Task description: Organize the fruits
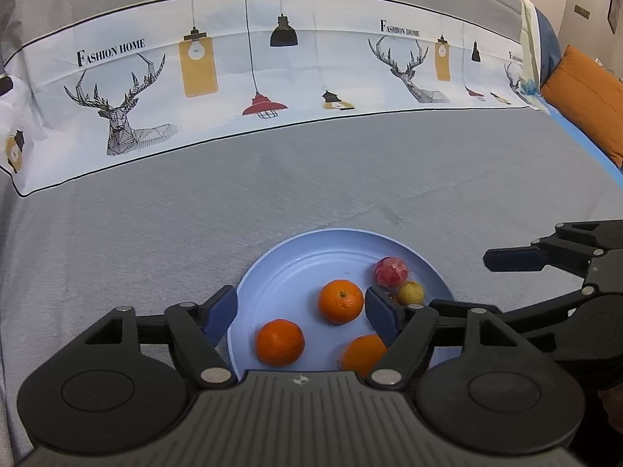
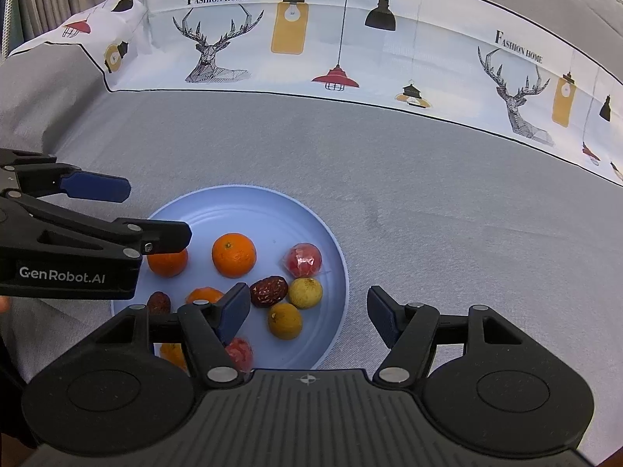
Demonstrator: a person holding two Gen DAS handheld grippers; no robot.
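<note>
Nearest the lens, the left gripper (image 1: 301,311) is hanging over the near half of the pale blue plate (image 1: 296,260), its blue-padded fingers (image 1: 379,317) spread wide and holding nothing. The right gripper (image 2: 307,311) is likewise standing open and empty, one finger over the plate's near edge and the other out over the grey cloth (image 2: 447,214).

The plate is sitting on that cloth, round and shallow with faint concentric rings and a smooth, glossy-looking surface. It is holding all the fruit in view: a dimpled orange mandarin (image 2: 234,255) near the middle, another mandarin (image 2: 168,261) partly under the left gripper's finger, and a third one (image 2: 202,295) half hidden behind the right gripper's finger. A red fruit in crinkly clear wrap (image 2: 303,260) is lying towards the far right side, touching or nearly touching a yellow-green round fruit (image 2: 305,292). A wrinkled dark red date (image 2: 268,291) is lying just beside that, with a duller yellow fruit (image 2: 285,321) in front. A second dark date (image 2: 159,302) and another wrapped red piece (image 2: 239,354) are showing near the plate's near rim (both partly hidden).

The cloth is looking finely woven and matte. Behind it a white printed banner (image 1: 233,78) is running across, showing stags and hanging lamps.
</note>
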